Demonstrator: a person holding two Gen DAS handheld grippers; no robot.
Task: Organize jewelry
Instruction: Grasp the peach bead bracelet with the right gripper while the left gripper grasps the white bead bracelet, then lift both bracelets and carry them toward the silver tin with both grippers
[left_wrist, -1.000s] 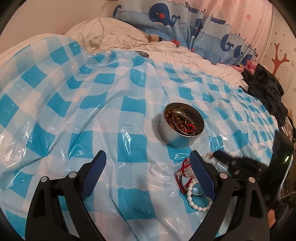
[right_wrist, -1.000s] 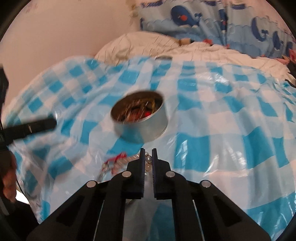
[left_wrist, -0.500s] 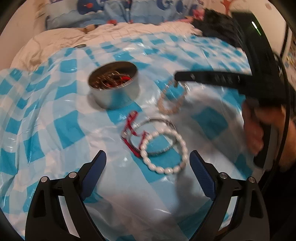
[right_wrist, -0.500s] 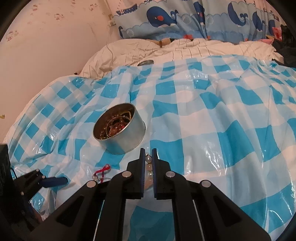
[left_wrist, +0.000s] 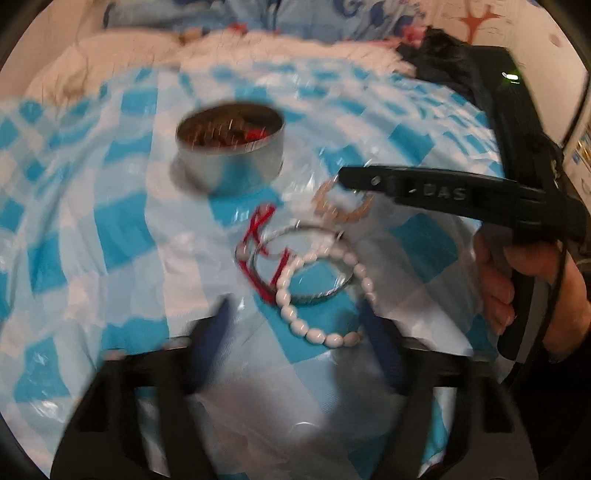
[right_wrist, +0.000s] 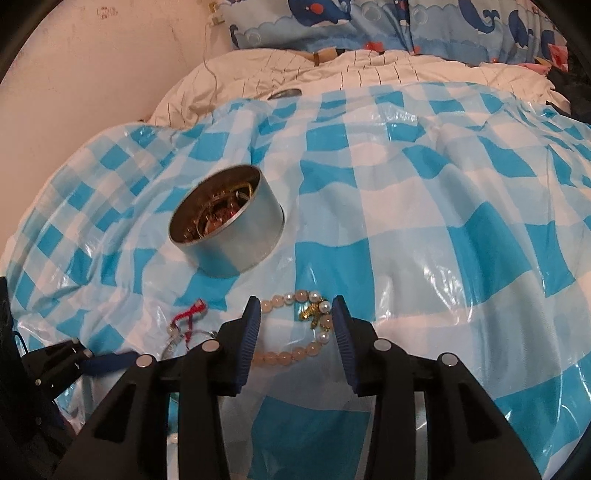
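Observation:
A round metal tin (left_wrist: 229, 153) (right_wrist: 225, 221) holding jewelry stands on the blue-checked plastic sheet. In front of it lie a peach bead bracelet with a gold charm (right_wrist: 295, 325) (left_wrist: 341, 206), a white bead bracelet (left_wrist: 321, 295), a silver bangle (left_wrist: 303, 266) and a red cord piece (left_wrist: 264, 251) (right_wrist: 188, 314). My right gripper (right_wrist: 295, 317) is open, its pads on either side of the peach bracelet, and it also shows in the left wrist view (left_wrist: 343, 177). My left gripper (left_wrist: 295, 317) is open around the white bracelet's near edge; that view is blurred.
The checked sheet (right_wrist: 406, 221) covers a bed. A white quilt (right_wrist: 332, 70) and whale-print pillows (right_wrist: 369, 22) lie behind. Dark clothing (left_wrist: 443, 55) is at the far right. A wall (right_wrist: 92, 74) runs along the left.
My right gripper has opened and lowered around the peach bracelet. My left gripper has swung toward the jewelry pile, moved closer and narrowed its gap.

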